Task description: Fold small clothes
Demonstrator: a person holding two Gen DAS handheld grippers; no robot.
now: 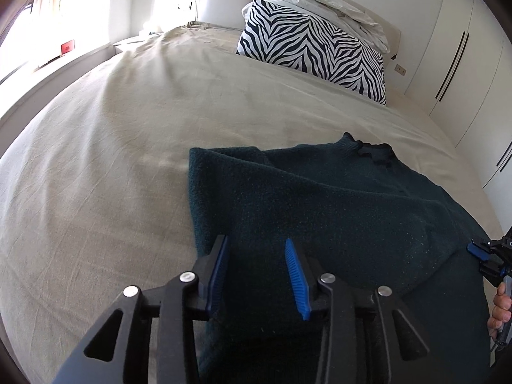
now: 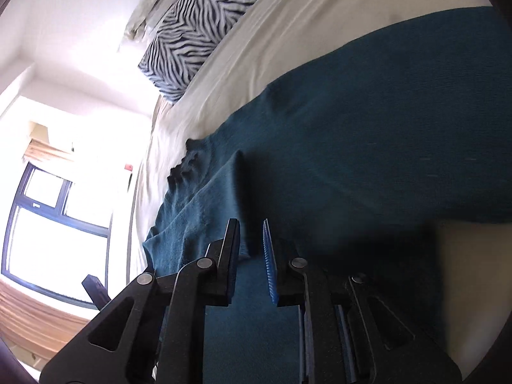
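Beige bed sheet (image 1: 128, 147) is covering the whole bed, with a zebra-print pillow (image 1: 315, 54) lying near the headboard. On the sheet a dark teal sweater (image 1: 320, 198) is lying partly folded. Left gripper (image 1: 257, 249) is hovering over its near edge, fingers spread. Right gripper (image 2: 251, 233) is hovering over the sweater, fingers also apart.

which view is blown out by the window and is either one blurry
Right wrist view: the window and wall around it are blown out, the zebra pillow is smeared, and the sweater near the right gripper falls into deep shadow. Left wrist view: sharper and evenly lit, glare only at the far left edge, with the bed bowed by the fisheye.
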